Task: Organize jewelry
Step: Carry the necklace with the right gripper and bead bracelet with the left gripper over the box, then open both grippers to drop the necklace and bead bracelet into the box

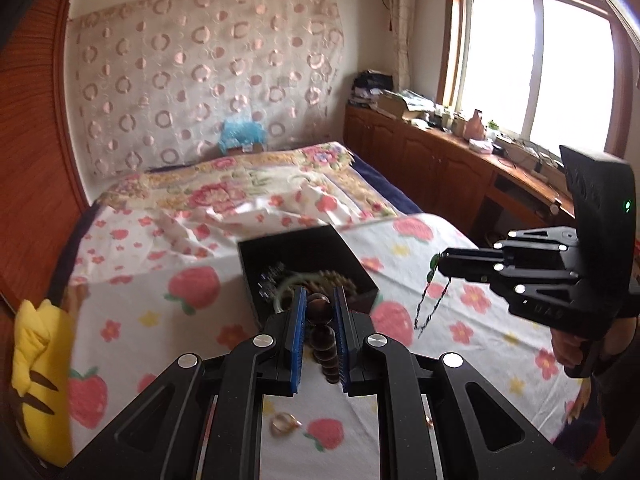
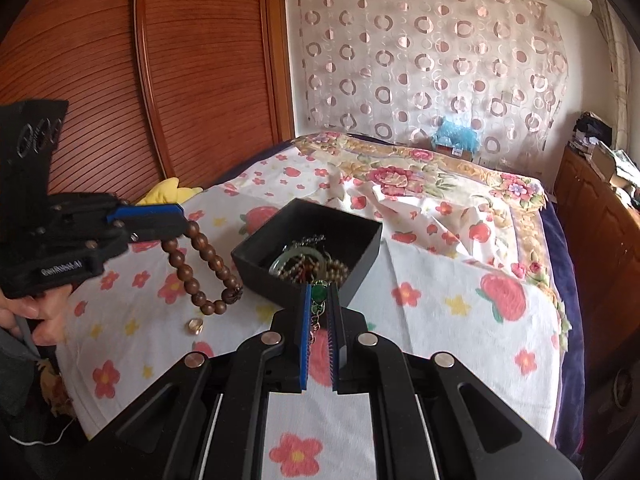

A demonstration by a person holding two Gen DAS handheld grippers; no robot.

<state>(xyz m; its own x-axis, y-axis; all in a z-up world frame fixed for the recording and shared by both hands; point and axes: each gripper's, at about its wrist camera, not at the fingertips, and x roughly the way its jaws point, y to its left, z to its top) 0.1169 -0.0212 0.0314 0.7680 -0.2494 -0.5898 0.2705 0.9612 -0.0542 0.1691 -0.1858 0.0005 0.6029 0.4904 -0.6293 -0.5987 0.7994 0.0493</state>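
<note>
Bedroom light poured from the window (image 1: 536,64) across a bed (image 2: 460,280) dressed in a strawberry-and-flower sheet, and that soft sheet served as the sorting surface. Near its middle sat a black box (image 2: 360,248), open-topped, already carrying a pale green bangle (image 2: 297,258) and a tangle of beads and chains, so it read as the collecting point for the jewelry. And look at this: both hands were loaded at once! The left gripper (image 1: 320,304) had its blue pads pinched tight on a brown wooden bead bracelet (image 2: 208,268), which hung in a loop below the jaws, clear of the sheet, just beside the box. The right gripper (image 2: 321,300) was nipped down on a green-stoned chain (image 1: 430,296), its thin length dangling free under the fingers. Gripping each piece at the top looked deliberate, letting the rest hang straight instead of snagging on fabric. Both tools were tipped downward toward the box, which I judged to be the line-up for a drop inside. 1 gold ring (image 2: 195,326) lay on the sheet under the bracelet, not yet collected. A yellow plush toy (image 1: 40,376) slumped at the bed's edge, out of play.
</note>
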